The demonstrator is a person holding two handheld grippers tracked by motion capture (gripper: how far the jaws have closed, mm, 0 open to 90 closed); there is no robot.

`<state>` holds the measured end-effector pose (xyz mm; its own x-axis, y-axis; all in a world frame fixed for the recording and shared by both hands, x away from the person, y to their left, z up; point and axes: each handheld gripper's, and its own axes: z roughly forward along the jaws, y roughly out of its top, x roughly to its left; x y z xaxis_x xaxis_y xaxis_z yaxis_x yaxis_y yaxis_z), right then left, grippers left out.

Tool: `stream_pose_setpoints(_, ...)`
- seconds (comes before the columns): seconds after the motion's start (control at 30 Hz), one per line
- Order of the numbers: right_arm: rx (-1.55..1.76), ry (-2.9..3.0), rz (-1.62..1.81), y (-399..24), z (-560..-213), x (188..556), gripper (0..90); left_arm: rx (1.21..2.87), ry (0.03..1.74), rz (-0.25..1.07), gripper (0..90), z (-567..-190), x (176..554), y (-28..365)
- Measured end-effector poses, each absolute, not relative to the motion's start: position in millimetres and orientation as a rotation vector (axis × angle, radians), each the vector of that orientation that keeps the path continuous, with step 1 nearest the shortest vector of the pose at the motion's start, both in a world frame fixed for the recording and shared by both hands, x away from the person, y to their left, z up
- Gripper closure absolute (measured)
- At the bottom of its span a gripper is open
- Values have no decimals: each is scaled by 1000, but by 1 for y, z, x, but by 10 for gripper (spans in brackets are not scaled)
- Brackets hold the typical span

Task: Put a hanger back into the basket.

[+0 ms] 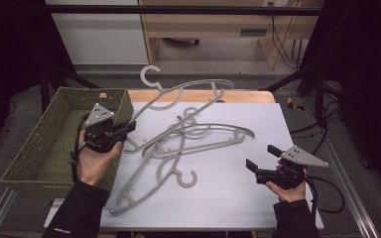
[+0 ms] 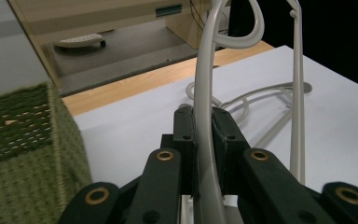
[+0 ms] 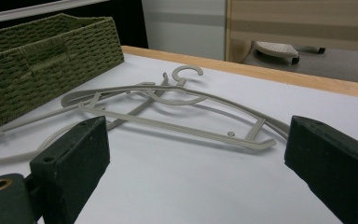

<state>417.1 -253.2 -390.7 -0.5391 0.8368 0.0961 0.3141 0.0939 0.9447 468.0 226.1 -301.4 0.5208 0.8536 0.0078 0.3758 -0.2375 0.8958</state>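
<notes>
High view, left of centre: the left gripper [image 1: 129, 126] has its fingers pinching the bar of a grey hanger [image 1: 188, 91], which slants toward the upper middle of the frame, its hook past the worktop [image 1: 238, 183] edge, beside the green woven basket [image 1: 44, 144]. At lower right, the right gripper [image 1: 260, 158] (fingers spread, holding nothing) hovers near the other hangers [image 1: 178, 148] lying tangled mid-frame.

The pale grey plastic hanger [image 2: 204, 93] runs off the top edge of the left gripper view, its hook cut off; the woven green basket [image 2: 23, 154] is cropped at the left.
</notes>
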Motion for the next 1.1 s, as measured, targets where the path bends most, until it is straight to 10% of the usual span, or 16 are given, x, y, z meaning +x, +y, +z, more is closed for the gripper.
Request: stream_pose_setpoints(1.1, 1136, 1910, 1438, -252, -393, 419, 68, 1737, 1155, 786, 813, -297, 468, 360)
